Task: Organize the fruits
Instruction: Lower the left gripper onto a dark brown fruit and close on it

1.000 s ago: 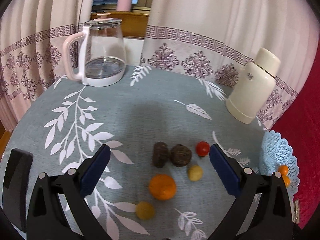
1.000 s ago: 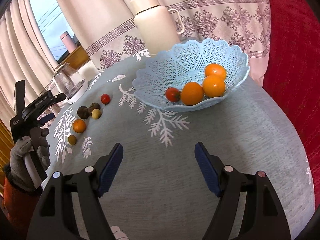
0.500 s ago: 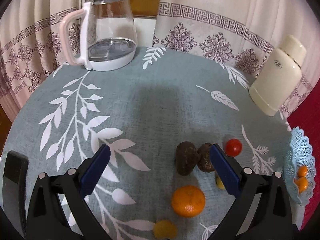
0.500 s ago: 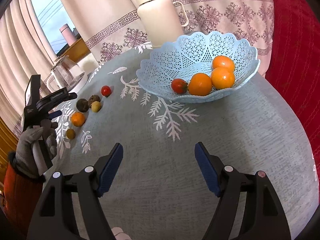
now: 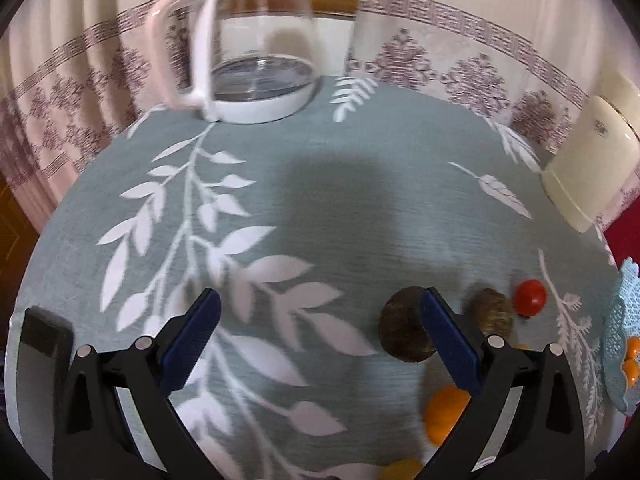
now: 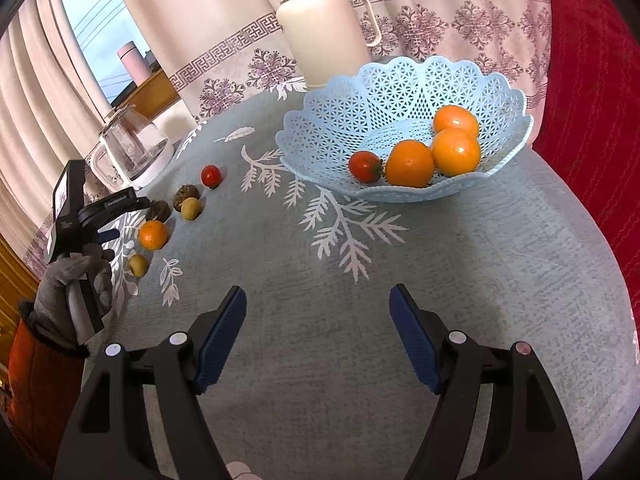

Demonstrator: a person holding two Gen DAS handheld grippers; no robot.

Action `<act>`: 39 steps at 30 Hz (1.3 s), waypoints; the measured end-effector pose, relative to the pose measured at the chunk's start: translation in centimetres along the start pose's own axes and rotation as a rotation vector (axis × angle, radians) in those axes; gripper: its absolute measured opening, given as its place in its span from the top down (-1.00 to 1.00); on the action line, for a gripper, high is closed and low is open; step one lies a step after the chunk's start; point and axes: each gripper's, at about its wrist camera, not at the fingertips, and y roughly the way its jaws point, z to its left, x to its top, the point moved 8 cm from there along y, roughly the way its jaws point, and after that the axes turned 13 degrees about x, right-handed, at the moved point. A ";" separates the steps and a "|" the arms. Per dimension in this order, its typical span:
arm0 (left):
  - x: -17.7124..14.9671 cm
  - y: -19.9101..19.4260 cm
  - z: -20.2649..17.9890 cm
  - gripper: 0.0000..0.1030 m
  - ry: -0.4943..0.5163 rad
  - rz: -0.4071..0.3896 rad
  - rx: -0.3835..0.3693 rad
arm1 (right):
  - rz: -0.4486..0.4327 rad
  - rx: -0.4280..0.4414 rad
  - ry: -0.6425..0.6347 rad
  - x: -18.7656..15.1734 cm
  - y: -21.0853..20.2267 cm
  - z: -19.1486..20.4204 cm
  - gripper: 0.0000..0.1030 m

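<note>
A round table [image 6: 440, 280] under a grey-green cloth printed with white leaves, seen from two handheld grippers. The right gripper [image 6: 318, 336] hangs over bare cloth at the near edge, its blue-padded jaws standing wide with nothing between them. Beyond it a pale blue lattice basket [image 6: 360, 92] holds three oranges [image 6: 410, 163] and a red tomato [image 6: 365, 166], all gathered toward the near side of the bowl.

At the left of the right wrist view, a gloved hand [image 6: 74, 284] (an orange sleeve shows below it) grips the left gripper [image 5: 320, 330], whose jaws are likewise wide and empty. Loose fruit lies just beside that gripper: a dark brown fruit [image 5: 404, 324] sits partly behind the right-hand pad in the left wrist view, a second brown fruit [image 5: 490, 312] just past it, and a small red tomato [image 5: 530, 297] beyond that. An orange [image 5: 444, 412] and a yellowish fruit [image 5: 400, 470] lie nearer the camera, partly hidden by the finger; another yellowish fruit [image 6: 191, 208] shows beside the brown pair in the right wrist view.

A glass kettle [image 5: 256, 40] on a white base stands at the far edge, and a cream flask [image 6: 324, 20] rises behind the basket, against patterned curtains [image 5: 440, 52]. The left wrist view is blurred.
</note>
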 end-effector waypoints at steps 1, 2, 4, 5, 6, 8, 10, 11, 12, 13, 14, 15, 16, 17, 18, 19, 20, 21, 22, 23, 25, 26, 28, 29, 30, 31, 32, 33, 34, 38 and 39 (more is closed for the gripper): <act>0.0 0.1 0.4 -0.95 -0.009 0.003 0.001 | 0.001 0.001 -0.001 0.0 0.1 0.1 -0.44; 0.0 0.1 0.8 -0.95 -0.018 0.005 -0.001 | 0.003 0.003 -0.003 0.0 0.2 0.2 -0.44; -0.1 -0.2 1.2 -0.95 -0.024 0.001 -0.014 | 0.008 0.005 -0.008 -0.1 0.5 0.4 -0.44; -0.1 -0.4 1.1 -0.95 -0.022 -0.004 -0.022 | 0.010 0.005 -0.010 -0.1 0.5 0.5 -0.44; -0.1 -0.7 1.0 -0.95 -0.020 -0.010 -0.027 | 0.013 0.005 -0.011 -0.1 0.6 0.5 -0.44; -0.1 -1.4 0.4 -0.95 -0.009 -0.026 -0.051 | 0.014 0.004 -0.012 -0.2 0.7 0.6 -0.44; -0.2 -2.1 -0.8 -0.95 0.015 -0.039 -0.076 | 0.013 0.002 -0.011 -0.2 0.6 0.5 -0.44; -0.3 -2.4 -1.5 -0.95 0.033 -0.044 -0.086 | 0.013 0.002 -0.010 -0.2 0.6 0.5 -0.44; -0.4 -2.7 -2.3 -0.95 0.059 -0.050 -0.097 | 0.013 0.001 -0.008 -0.2 0.5 0.4 -0.44; -0.6 -2.8 -2.9 -0.95 0.077 -0.053 -0.104 | 0.013 0.000 -0.008 -0.2 0.5 0.4 -0.44; -0.7 -2.8 -3.5 -0.95 0.097 -0.054 -0.108 | 0.013 -0.001 -0.008 -0.2 0.5 0.4 -0.44; -0.8 -2.8 -4.0 -0.95 0.111 -0.053 -0.111 | 0.013 -0.002 -0.009 -0.2 0.5 0.4 -0.44; -1.0 -2.7 -4.5 -0.95 0.133 -0.049 -0.118 | 0.013 -0.003 -0.010 -0.3 0.5 0.4 -0.44; -1.2 -2.6 -4.9 -0.95 0.146 -0.044 -0.123 | 0.013 -0.003 -0.010 -0.2 0.5 0.4 -0.44; -1.3 -2.5 -5.2 -0.85 0.156 -0.040 -0.127 | 0.014 -0.004 -0.011 -0.3 0.5 0.4 -0.44; -1.4 -2.4 -5.4 -0.65 0.167 -0.034 -0.130 | 0.014 -0.005 -0.010 -0.3 0.5 0.4 -0.44; -1.5 -2.1 -5.7 -0.55 0.178 -0.021 -0.132 | 0.015 -0.006 -0.009 -0.3 0.6 0.4 -0.44; -1.6 -1.8 -5.8 -0.38 0.183 -0.010 -0.133 | 0.017 -0.007 -0.008 -0.3 0.6 0.4 -0.44; -1.6 -1.6 -5.8 -0.23 0.185 -0.003 -0.136 | 0.017 -0.008 -0.007 -0.2 0.6 0.4 -0.44; -1.6 -1.3 -5.8 -0.17 0.186 0.005 -0.138 | 0.018 -0.009 -0.007 -0.3 0.6 0.3 -0.44; -1.6 -0.8 -5.9 -0.08 0.190 0.013 -0.135 | 0.021 -0.011 -0.009 -0.3 0.7 0.3 -0.44; -1.6 -0.6 -5.9 -0.08 0.195 0.014 -0.135 | 0.022 -0.013 -0.010 -0.3 0.7 0.3 -0.44; -1.7 -0.3 -6.1 -0.05 0.206 0.013 -0.131 | 0.027 -0.016 -0.012 -0.3 0.9 0.3 -0.44; -1.8 -0.2 -6.1 -0.02 0.207 0.009 -0.125 | 0.030 -0.017 -0.014 -0.3 1.0 0.4 -0.44; -1.7 -0.2 -6.1 0.05 0.207 0.000 -0.124 | 0.034 -0.017 -0.018 -0.2 1.1 0.5 -0.44; -1.8 -0.2 -6.1 0.15 0.207 -0.005 -0.132 | 0.036 -0.017 -0.022 -0.3 1.2 0.6 -0.44; -1.8 -0.3 -6.1 0.16 0.205 -0.008 -0.143 | 0.039 -0.017 -0.029 -0.2 1.3 0.9 -0.44; -1.8 -0.4 -6.1 0.16 0.202 -0.013 -0.144 | 0.041 -0.016 -0.035 -0.1 1.4 1.0 -0.44; -1.8 -0.5 -6.1 0.16 0.197 -0.020 -0.147 | 0.042 -0.015 -0.043 0.0 1.5 1.3 -0.44; -1.8 -0.9 -5.4 0.16 0.160 -0.053 -0.156 | 0.048 -0.005 -0.078 0.6 2.1 2.6 -0.44; -1.8 -1.0 -5.1 0.16 0.144 -0.065 -0.163 | 0.051 -0.002 -0.088 0.8 2.4 3.0 -0.44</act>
